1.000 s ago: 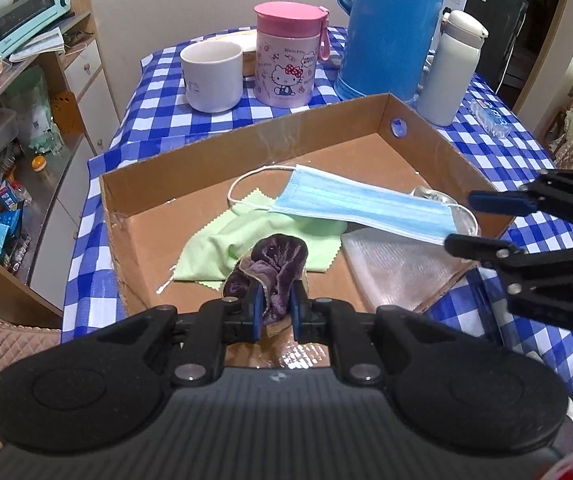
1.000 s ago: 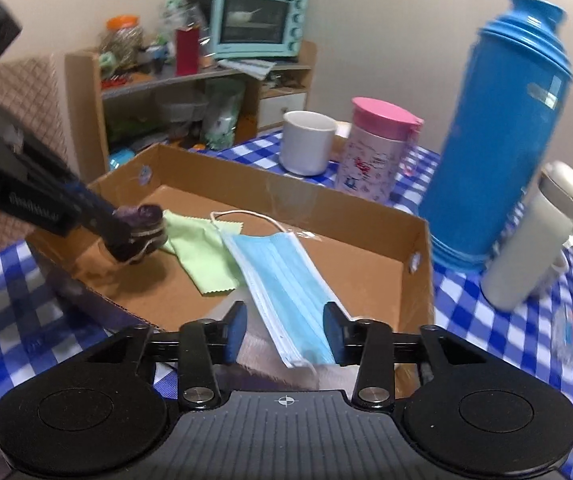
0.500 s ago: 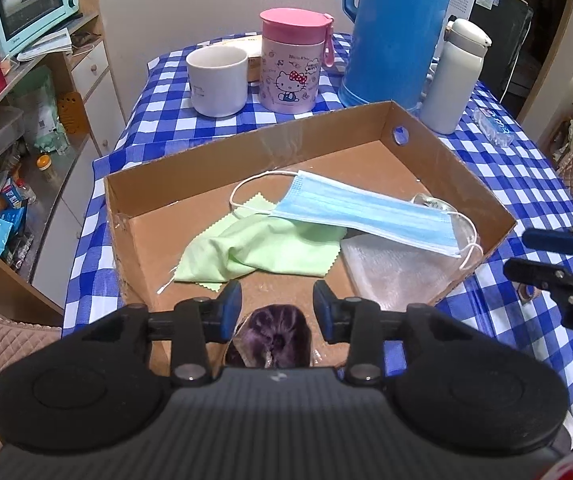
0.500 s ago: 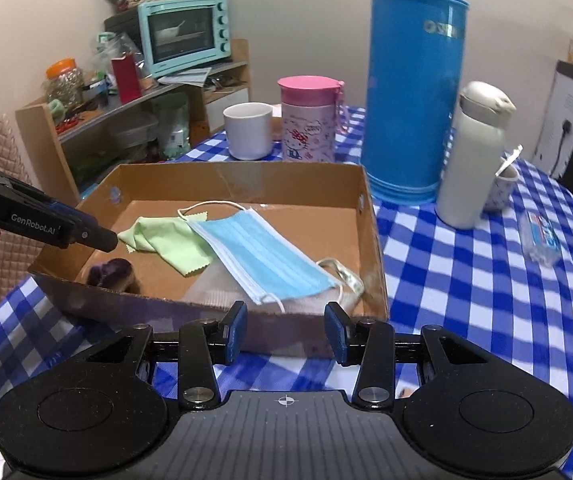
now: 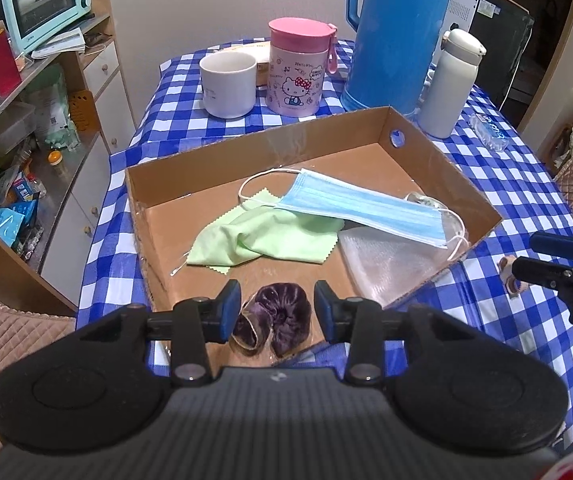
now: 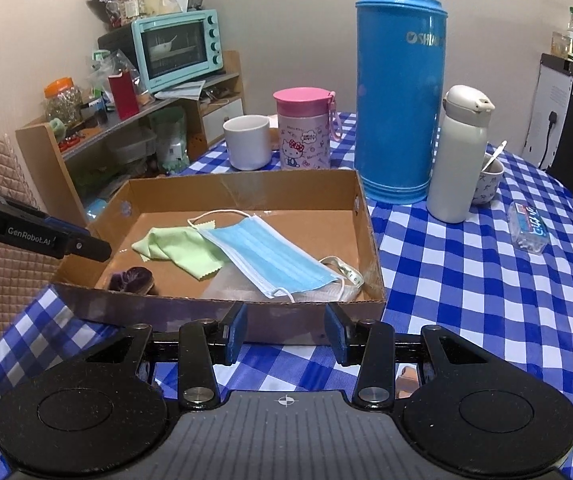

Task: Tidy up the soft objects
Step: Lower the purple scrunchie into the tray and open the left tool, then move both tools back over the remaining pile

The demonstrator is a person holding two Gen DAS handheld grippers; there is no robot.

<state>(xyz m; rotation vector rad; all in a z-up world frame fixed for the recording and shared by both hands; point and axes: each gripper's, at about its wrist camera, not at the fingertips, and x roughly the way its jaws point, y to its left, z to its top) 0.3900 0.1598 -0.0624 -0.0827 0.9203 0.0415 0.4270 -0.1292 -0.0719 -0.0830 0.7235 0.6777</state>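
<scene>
Purple velvet scrunchie [image 5: 282, 318] inside shallow cardboard box [image 5: 438, 164], between your left tongs [image 5: 277, 314], spread wide, empty, your right tongs [image 6: 285, 336] wide outside box

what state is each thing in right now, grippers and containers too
left gripper: open, holds nothing
right gripper: open, holds nothing
scrunchie: loose in the box
mask: lying over the cloth
cloth: crumpled in the box
box: open top
pink cup: lid on
thermos: capped
white bottle: lid shut
mug: upright
</scene>
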